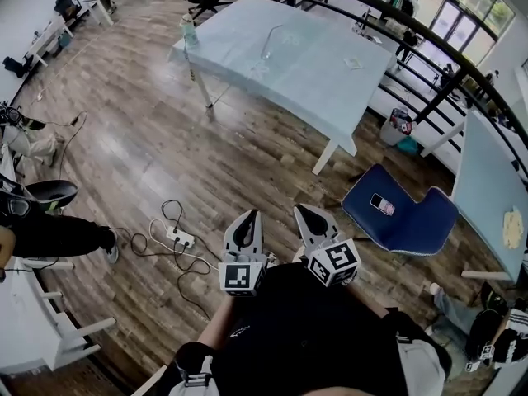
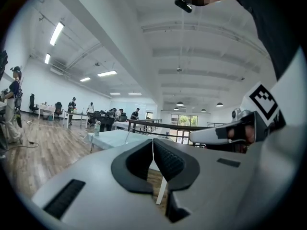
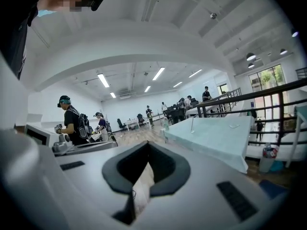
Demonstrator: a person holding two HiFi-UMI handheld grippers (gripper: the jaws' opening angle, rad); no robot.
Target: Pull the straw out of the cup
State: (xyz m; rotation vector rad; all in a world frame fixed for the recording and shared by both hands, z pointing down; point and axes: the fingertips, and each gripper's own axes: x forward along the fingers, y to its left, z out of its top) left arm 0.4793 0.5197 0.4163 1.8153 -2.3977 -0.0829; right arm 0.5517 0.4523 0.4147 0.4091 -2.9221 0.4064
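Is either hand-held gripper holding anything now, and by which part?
Nothing is held. The left hand-held gripper and the right hand-held gripper both have their jaws together, empty; the cup stands far off on the table.

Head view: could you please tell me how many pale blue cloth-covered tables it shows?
2. One pale blue cloth-covered table stands top centre; the other table is cut by the right edge. More may be hidden.

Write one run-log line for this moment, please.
left hand-held gripper: shut, empty | right hand-held gripper: shut, empty | cup: on far table | straw: in cup | pull: not started
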